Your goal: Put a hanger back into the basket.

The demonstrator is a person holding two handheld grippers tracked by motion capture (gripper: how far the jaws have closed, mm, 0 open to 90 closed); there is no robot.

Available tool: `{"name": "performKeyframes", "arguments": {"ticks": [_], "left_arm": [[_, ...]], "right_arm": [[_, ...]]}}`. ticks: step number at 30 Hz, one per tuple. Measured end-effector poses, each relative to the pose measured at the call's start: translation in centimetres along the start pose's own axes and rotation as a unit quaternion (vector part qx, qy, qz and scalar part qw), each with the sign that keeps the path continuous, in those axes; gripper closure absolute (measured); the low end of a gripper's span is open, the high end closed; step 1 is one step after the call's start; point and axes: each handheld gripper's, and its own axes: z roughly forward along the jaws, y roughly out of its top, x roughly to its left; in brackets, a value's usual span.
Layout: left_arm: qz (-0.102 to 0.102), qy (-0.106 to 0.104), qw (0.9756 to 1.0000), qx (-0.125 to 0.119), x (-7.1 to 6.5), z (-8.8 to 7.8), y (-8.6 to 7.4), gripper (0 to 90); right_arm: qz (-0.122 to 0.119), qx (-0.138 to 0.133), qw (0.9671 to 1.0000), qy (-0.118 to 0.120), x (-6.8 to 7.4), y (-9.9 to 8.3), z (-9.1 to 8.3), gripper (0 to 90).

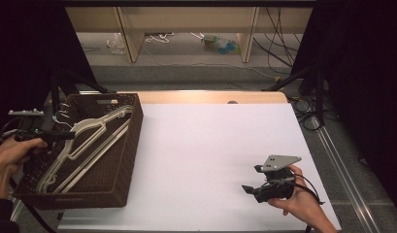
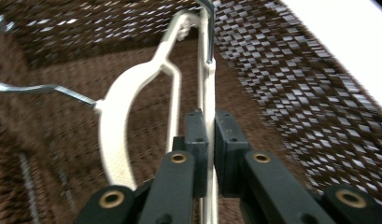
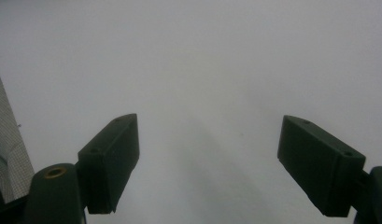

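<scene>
Left gripper (image 1: pixel 65 136): high view, at the left edge of the table, held in the person's left hand (image 1: pixel 11 158); its black jaws reach over the near-left rim of the basket toward the hangers.
Basket (image 1: pixel 123 170): dark brown woven, on the left part of the white table (image 1: pixel 210 155), one side hanging past the table's left edge.
Hangers (image 1: pixel 84 145): cream-white, lying aslant inside the basket (metal hooks toward the far-left corner).
Right gripper (image 1: pixel 249 189): near the table's front right, low over the bare white top, in the right hand (image 1: pixel 300 201), jaws pointing left.
Left gripper view, grip (image 2: pixel 211 149): jaws nearly together, clamped on the thin straight bar of a white hanger (image 2: pixel 208 93); the bar runs up between the pads.
Left gripper view, surroundings: a second hanger's broad curved shoulder (image 2: pixel 116 126) lies just left of the jaws; woven basket wall (image 2: pixel 282 84) all round (blurred).
Right gripper view, jaws (image 3: pixel 205 163): spread wide, nothing between them, white tabletop (image 3: pixel 202 70) beneath.
</scene>
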Motion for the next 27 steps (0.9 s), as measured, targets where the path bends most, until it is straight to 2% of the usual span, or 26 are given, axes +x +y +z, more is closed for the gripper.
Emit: {"name": "performKeyframes", "arguments": {"ticks": [1, 2, 3, 6, 7, 8, 9, 10, 11, 13, 16, 20, 23, 25, 27], "left_arm": [[0.008, 0.003, 0.9999, 0.006, 0.2, 0.1, 0.0, 82.6], [0.014, 0.021, 0.9996, 0.010, 0.3, 0.2, -0.1, 80.4], [0.007, 0.030, 0.9995, 0.009, 0.5, 0.2, -0.2, 73.3], [-0.006, 0.046, 0.9989, 0.002, 0.5, -0.1, -0.3, 67.0], [-0.007, 0.056, 0.9984, -0.004, 0.5, -0.2, -0.3, 61.3], [0.008, 0.076, 0.9971, 0.003, 0.6, -0.6, -0.2, 54.4], [0.007, 0.082, 0.9966, -0.004, 0.4, -0.8, -0.1, 46.1], [-0.001, 0.085, 0.9960, -0.027, 0.0, -0.9, 0.0, 43.8], [0.002, 0.093, 0.9948, -0.041, -0.3, -1.2, 0.2, 42.2], [0.001, 0.104, 0.9927, -0.061, -1.1, -2.0, 0.5, 37.6], [0.000, 0.091, 0.9907, -0.101, -2.7, -3.0, 0.5, 34.9], [0.024, 0.083, 0.9888, -0.122, -5.1, -3.6, -0.4, 30.5], [0.039, 0.085, 0.9865, -0.135, -6.6, -4.2, -1.0, 28.7], [0.066, 0.093, 0.9825, -0.147, -7.7, -4.8, -1.2, 28.0], [0.068, 0.088, 0.9802, -0.164, -8.8, -5.5, -1.3, 27.8]], "right_arm": [[-0.004, -0.002, 1.0000, 0.000, 0.0, 0.0, 0.0, 21.5], [-0.003, -0.010, 0.9999, -0.004, 0.0, 0.0, 0.1, 21.5], [-0.004, -0.002, 1.0000, 0.001, -0.1, 0.0, 0.0, 21.6], [0.000, -0.002, 1.0000, 0.001, -0.1, 0.0, -0.1, 21.5], [-0.002, -0.004, 1.0000, -0.001, -0.1, 0.1, -0.1, 21.5], [0.002, -0.006, 1.0000, -0.001, 0.0, 0.1, -0.1, 21.5], [0.000, -0.010, 0.9999, -0.001, -0.1, 0.1, -0.1, 21.5], [-0.002, -0.015, 0.9999, 0.000, -0.1, 0.1, -0.1, 21.4], [0.002, -0.022, 0.9998, 0.002, -0.1, 0.2, -0.1, 21.2], [0.004, -0.027, 0.9996, -0.001, -0.1, 0.2, -0.2, 20.8], [0.005, -0.034, 0.9994, -0.004, -0.2, 0.2, -0.3, 20.7], [0.010, -0.045, 0.9989, -0.009, -0.3, 0.3, -0.4, 20.1], [0.018, -0.059, 0.9981, -0.012, -0.3, 0.3, -0.5, 19.3], [0.020, -0.071, 0.9971, -0.016, -0.3, 0.3, -0.5, 19.1], [0.026, -0.078, 0.9964, -0.018, -0.4, 0.3, -0.6, 18.8]]}}
